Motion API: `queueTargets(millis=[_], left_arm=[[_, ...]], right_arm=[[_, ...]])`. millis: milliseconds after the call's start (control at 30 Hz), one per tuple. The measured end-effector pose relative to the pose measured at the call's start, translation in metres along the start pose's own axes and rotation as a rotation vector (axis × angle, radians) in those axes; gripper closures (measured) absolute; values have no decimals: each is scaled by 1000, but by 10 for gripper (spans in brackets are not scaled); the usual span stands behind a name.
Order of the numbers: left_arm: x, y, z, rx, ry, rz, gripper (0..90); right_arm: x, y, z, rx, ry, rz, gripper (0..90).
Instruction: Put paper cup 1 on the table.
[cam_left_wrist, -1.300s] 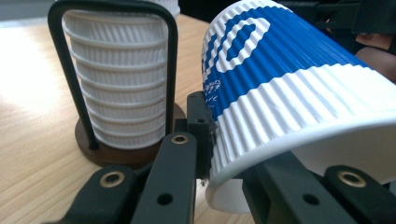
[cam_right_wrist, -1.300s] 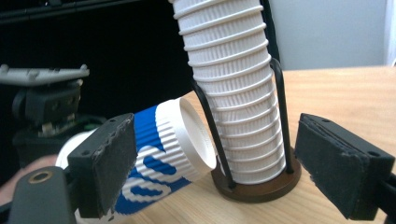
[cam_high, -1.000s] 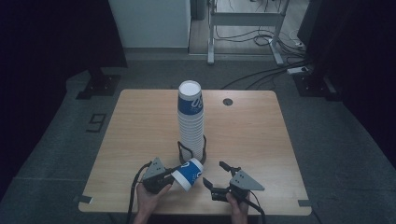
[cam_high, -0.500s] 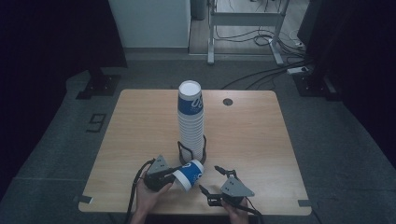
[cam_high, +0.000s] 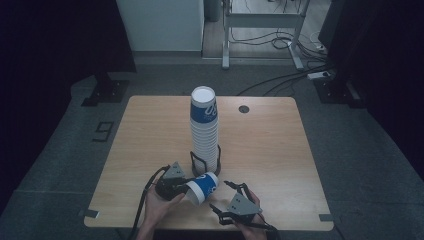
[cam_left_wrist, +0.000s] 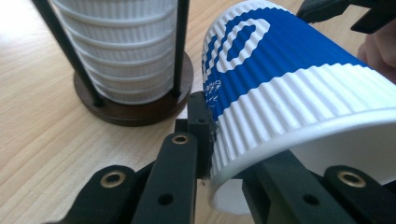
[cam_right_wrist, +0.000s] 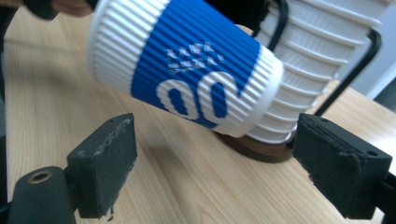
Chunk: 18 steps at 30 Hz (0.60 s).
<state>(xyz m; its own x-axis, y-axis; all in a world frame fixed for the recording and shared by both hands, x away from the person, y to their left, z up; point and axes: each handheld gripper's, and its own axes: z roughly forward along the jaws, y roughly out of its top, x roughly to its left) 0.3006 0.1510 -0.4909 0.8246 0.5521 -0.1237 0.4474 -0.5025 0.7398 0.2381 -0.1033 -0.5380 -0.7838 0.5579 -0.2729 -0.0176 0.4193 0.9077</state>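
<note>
Left claw (cam_high: 181, 189) grips the rim of a blue-and-white paper cup (cam_high: 202, 187), held on its side just above the surface (cam_high: 150, 130), in front of the cup stack (cam_high: 204, 131). Right claw (cam_high: 226, 196), jaws spread and empty, should probably close squarely across the cup's ribbed wall, gently, to avoid crushing it.

The cup (cam_left_wrist: 299, 88) runs off the right edge of the left gripper view, and its open mouth is partly hidden behind that gripper's jaws. In the right gripper view the stack of cups (cam_right_wrist: 327, 51) is cut off at the top and right, its wooden base (cam_right_wrist: 254, 147) mostly hidden behind the cup. The small print on the cup is blurred.
</note>
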Motion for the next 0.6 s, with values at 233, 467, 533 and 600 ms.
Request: queueTargets(millis=[233, 467, 533, 600], left_arm=[[1, 6, 8, 87, -11, -13, 847], [-1, 14, 13, 162, -38, -14, 847], [-2, 16, 14, 175, -41, -17, 847], [-2, 16, 16, 186, -48, -9, 847]], right_arm=[[2, 1, 4, 54, -27, -87, 131], [7, 6, 8, 80, -6, -207, 128], [8, 8, 10, 102, -5, -223, 128], [9, 8, 11, 88, -20, -231, 127]])
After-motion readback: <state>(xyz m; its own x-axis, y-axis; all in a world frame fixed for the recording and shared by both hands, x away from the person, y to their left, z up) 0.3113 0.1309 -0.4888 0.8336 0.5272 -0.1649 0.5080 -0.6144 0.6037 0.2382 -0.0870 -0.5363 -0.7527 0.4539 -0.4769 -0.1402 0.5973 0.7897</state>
